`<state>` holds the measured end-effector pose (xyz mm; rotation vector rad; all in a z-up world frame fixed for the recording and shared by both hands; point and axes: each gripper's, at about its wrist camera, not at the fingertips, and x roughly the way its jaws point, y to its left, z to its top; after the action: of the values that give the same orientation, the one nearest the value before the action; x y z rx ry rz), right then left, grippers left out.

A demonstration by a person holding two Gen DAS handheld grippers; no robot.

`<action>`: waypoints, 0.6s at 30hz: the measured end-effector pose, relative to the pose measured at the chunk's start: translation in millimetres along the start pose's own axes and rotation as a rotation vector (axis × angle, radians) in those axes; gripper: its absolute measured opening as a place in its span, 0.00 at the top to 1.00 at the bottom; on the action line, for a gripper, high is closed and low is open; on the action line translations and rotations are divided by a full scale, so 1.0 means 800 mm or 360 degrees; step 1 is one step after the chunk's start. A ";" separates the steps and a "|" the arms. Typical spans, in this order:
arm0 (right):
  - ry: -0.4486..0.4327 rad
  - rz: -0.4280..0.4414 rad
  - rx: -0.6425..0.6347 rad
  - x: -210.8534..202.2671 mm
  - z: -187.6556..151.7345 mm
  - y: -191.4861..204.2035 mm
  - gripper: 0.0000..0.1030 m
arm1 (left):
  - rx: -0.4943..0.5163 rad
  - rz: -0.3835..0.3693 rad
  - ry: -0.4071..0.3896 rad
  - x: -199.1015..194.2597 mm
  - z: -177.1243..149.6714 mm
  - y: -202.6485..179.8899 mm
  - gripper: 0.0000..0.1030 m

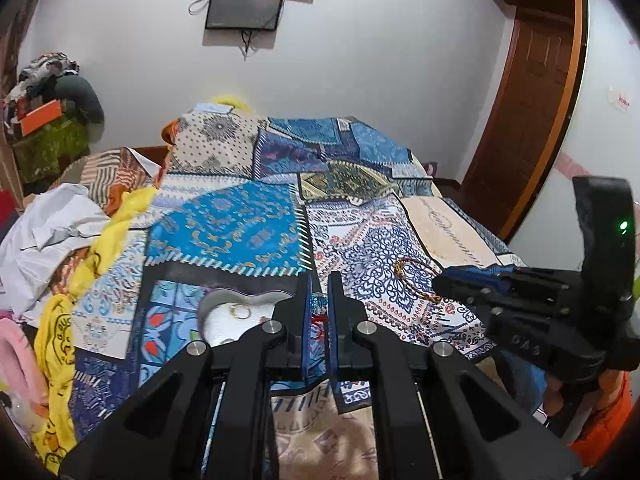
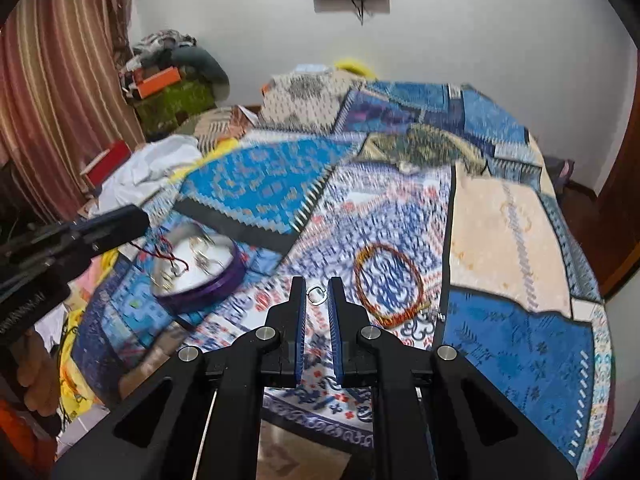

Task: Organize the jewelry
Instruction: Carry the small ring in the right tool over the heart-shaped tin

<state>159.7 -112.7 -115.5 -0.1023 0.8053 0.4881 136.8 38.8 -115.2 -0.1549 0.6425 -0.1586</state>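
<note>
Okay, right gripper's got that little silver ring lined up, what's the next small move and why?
Probably ease the right gripper forward and down, then close: the small silver ring lies on the quilt just past its open fingertips, not yet gripped.

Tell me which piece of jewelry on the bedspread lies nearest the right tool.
The small silver ring, just beyond the right tool. The red-and-gold bracelet lies further right, a large loop, not a tiny one.

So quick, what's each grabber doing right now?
Left gripper: shut on a beaded charm with red string.
Right gripper: open, around a small silver ring.
</note>
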 end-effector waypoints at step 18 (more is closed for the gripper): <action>-0.0179 0.0154 -0.0130 -0.022 0.038 0.076 0.91 | -0.0050 0.0135 -0.0117 -0.050 0.006 0.056 0.94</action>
<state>141.8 -57.3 -76.5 -0.1106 0.6825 0.6129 112.3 90.8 -96.7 -0.1627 0.5773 -0.0610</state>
